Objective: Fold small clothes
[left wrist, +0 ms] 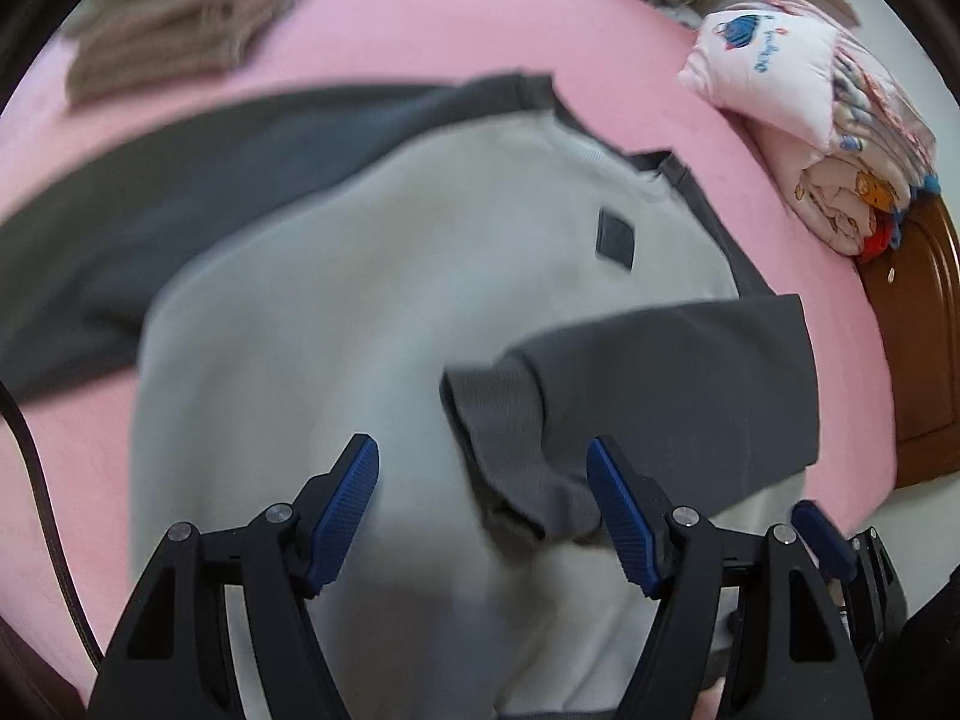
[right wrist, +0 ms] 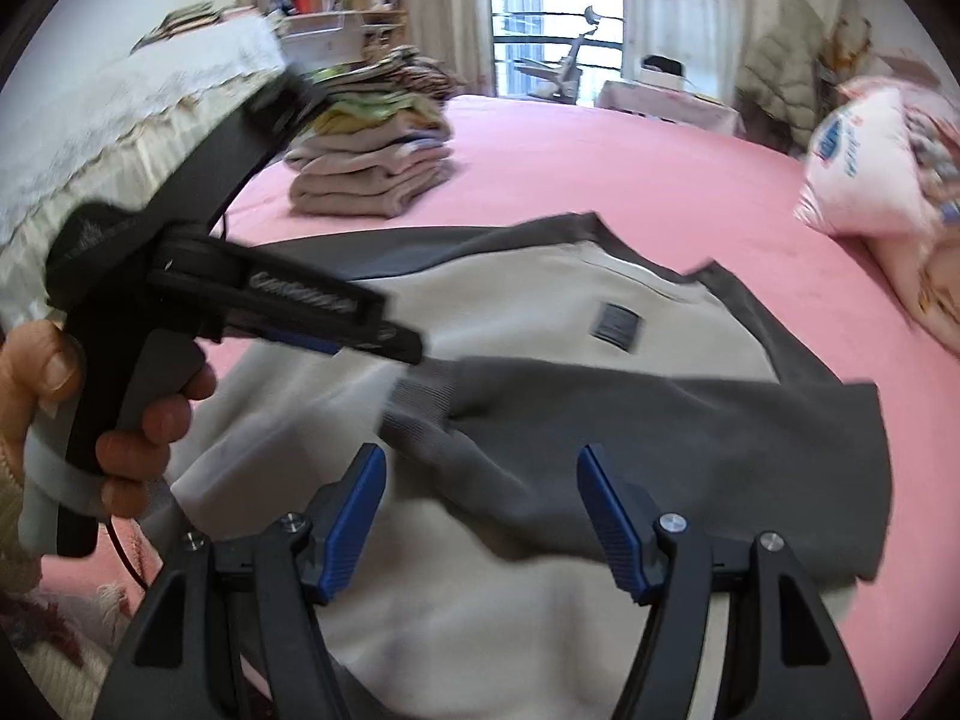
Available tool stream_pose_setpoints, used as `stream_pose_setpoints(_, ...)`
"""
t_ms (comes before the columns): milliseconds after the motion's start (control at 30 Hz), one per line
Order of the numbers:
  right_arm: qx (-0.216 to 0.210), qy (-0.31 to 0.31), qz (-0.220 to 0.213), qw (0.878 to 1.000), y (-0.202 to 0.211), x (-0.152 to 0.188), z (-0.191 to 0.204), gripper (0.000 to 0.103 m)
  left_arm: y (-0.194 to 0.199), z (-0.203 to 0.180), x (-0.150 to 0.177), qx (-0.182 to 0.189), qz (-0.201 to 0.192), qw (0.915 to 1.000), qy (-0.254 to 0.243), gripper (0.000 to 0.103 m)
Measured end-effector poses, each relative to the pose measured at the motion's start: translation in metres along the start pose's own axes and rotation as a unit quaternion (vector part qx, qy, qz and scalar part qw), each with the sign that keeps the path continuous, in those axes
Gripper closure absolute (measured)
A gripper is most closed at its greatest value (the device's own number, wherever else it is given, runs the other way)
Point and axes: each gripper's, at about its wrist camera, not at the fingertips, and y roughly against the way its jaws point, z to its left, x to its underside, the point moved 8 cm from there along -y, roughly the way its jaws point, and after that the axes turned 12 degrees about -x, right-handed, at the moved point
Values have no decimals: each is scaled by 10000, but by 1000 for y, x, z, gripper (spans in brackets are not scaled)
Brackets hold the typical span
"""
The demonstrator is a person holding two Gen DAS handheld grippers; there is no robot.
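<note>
Pink bedsheet (right wrist: 600, 180) bears folded pile (right wrist: 372, 180), pillow (right wrist: 864, 180).

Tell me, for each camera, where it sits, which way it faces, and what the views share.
Left wrist: sits on the left gripper, looks steeply down on the sweatshirt; own open fingers show.
Right wrist: sits on the right gripper, faces across the bed toward a window; own open fingers and the person's left hand show.
Shared: sweatshirt, folded sleeve, folded pile, pillow.

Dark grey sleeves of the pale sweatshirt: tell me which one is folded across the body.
The dark grey sleeve on the picture's right; the other sleeve lies spread out on the pink sheet.
</note>
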Motion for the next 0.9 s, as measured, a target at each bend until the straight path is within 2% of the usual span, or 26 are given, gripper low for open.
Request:
stream_pose_setpoints(100, 215, -210, -84, 9995, 18, 8, -19, 36, -13, -2, 15, 511, 436, 9971, 364, 32)
stream_pose_setpoints(200, 412, -454, -148, 9980, 30, 18, -37, 36, -24, -17, 29, 1245, 801, 9873, 571, 34)
stream_pose_setpoints(333, 456, -915, -266, 9944, 42, 28, -59, 36, -32, -34, 33, 1805, 926, 9762, 772, 43)
stream_pose_setpoints(467, 654, -1136, -344, 9908, 50, 35, -79, 36, -41, -43, 30, 1969, 909, 9711, 994, 47)
stream_pose_setpoints(733, 969, -1533, -374, 9827, 68, 52, -122, 36, -54, -50, 24, 2090, 926, 9659, 1216, 48)
stream_pose_setpoints(800, 1053, -1615, -390, 9805, 74, 58, -133, 36, -56, -49, 21, 2025, 783, 9681, 1252, 60)
stream_pose_setpoints(833, 1128, -1688, -379, 9784, 78, 63, -141, 36, -57, -48, 19, 1987, 695, 9694, 1264, 76)
stream_pose_setpoints(867, 1177, -1746, -361, 9769, 81, 68, -146, 36, -55, -46, 16, 1958, 573, 9706, 1281, 83)
stream_pose_setpoints(900, 1223, -1802, -338, 9754, 82, 72, -151, 36, -53, -46, 12, 1928, 428, 9719, 1282, 85)
